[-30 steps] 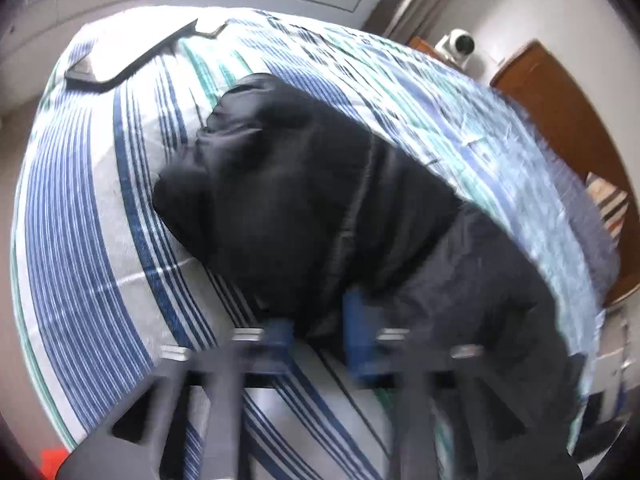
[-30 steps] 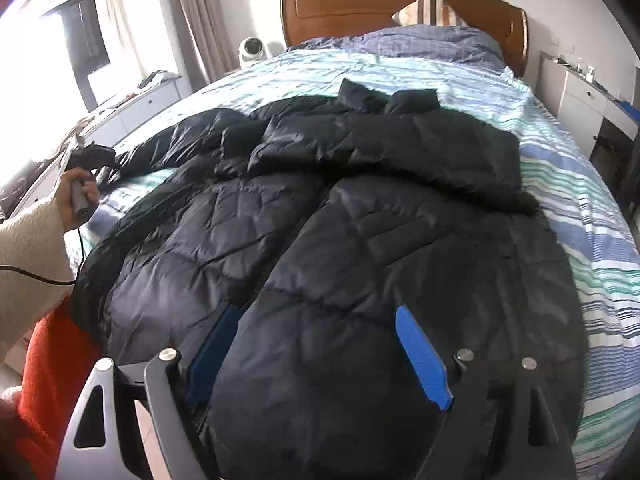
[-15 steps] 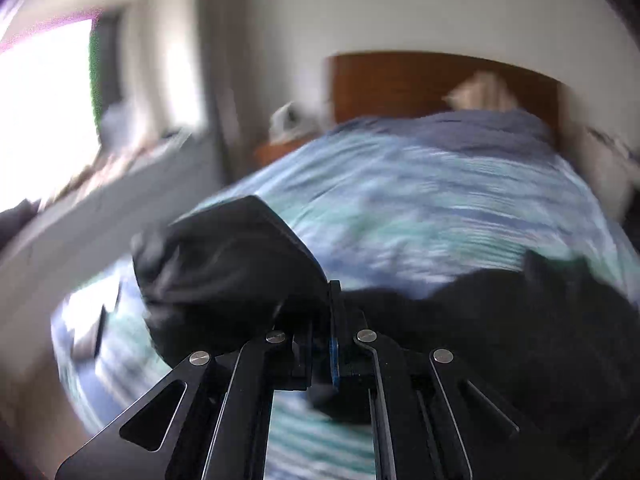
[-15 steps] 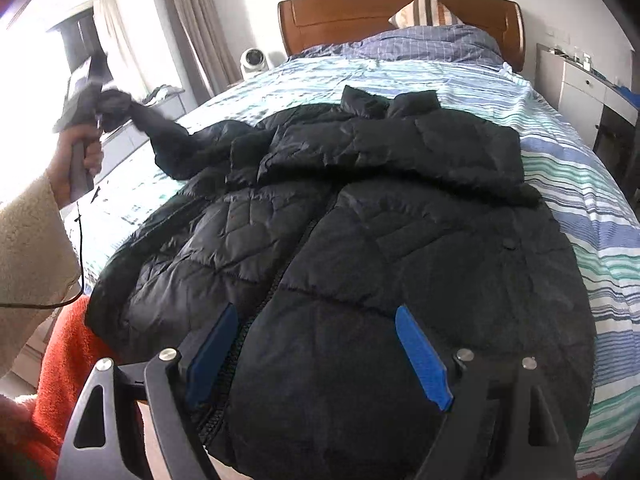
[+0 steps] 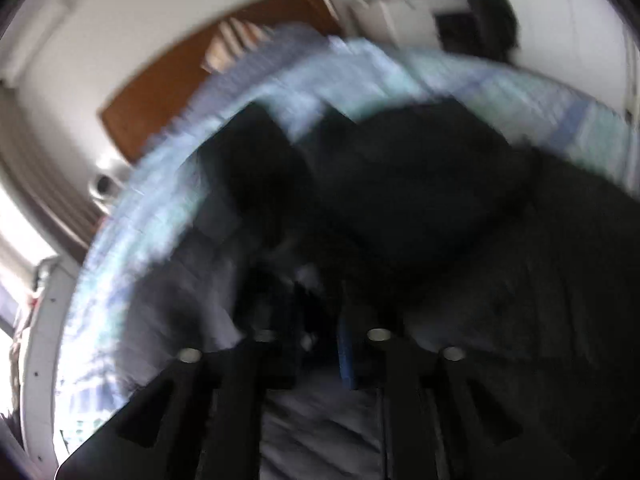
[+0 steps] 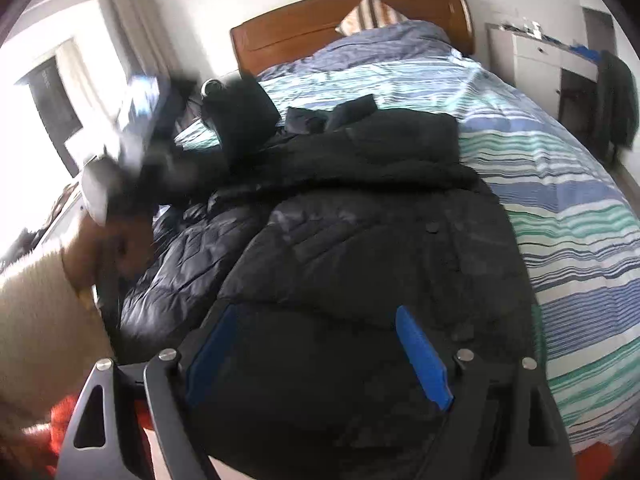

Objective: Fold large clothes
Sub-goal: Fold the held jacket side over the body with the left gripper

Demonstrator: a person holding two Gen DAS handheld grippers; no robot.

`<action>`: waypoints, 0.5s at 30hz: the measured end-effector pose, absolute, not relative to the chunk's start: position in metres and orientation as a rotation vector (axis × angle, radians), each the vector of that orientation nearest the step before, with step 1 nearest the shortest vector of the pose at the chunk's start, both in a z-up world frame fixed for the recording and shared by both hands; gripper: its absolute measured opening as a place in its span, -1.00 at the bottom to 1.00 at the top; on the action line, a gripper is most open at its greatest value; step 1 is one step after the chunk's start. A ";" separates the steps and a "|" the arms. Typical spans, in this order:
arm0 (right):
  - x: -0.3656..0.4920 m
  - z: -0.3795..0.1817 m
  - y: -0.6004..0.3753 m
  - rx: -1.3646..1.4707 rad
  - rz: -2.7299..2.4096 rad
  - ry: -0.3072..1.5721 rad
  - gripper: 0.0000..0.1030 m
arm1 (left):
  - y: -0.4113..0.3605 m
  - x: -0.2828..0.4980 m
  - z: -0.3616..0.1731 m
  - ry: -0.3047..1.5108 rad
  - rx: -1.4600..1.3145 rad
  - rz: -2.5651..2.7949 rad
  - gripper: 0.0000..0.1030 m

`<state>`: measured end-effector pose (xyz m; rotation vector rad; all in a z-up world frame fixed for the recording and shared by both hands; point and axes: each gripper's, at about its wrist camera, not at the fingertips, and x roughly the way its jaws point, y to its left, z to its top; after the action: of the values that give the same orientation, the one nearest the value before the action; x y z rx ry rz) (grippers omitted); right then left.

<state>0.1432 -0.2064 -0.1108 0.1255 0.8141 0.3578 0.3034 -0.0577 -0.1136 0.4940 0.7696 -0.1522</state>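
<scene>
A large black quilted jacket [image 6: 360,248] lies spread on the striped bed [image 6: 560,208]. It also fills the blurred left wrist view [image 5: 420,200]. My left gripper [image 5: 318,312] holds the jacket's left sleeve [image 6: 244,120] lifted above the jacket's left side; its jaws stand a little apart with dark fabric between them, and motion blur hides the grip. The left gripper [image 6: 160,136] shows blurred in the right wrist view, held by a hand in a cream sleeve. My right gripper [image 6: 316,344] is open, with the jacket's hem between its blue pads [image 6: 424,356].
A wooden headboard [image 6: 304,28] and a blue-grey duvet [image 6: 384,44] are at the far end. A white desk [image 6: 540,56] with a dark garment stands at the right. A window and curtains [image 6: 132,36] are at the left. Something orange-red [image 6: 60,420] lies near the lower left.
My left gripper closed on the sleeve at the bed's left side, lifted it high and swung it over toward the jacket's body. The right gripper stayed open at the hem.
</scene>
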 end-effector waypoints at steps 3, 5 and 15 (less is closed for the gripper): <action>0.165 -0.098 -0.216 0.166 0.362 0.808 0.62 | -0.064 0.276 -0.129 0.761 0.547 -0.156 0.55; 0.187 -0.087 -0.218 0.210 0.382 0.800 0.61 | -0.060 0.250 -0.128 0.728 0.560 -0.167 0.66; 0.338 -0.125 -0.164 0.522 0.490 1.006 0.61 | 0.037 0.191 -0.113 0.842 0.218 -0.093 0.75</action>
<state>0.3382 -0.1643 -0.1252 0.5218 1.0056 0.4899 0.1912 0.0365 -0.1132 0.2179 0.8416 -0.0926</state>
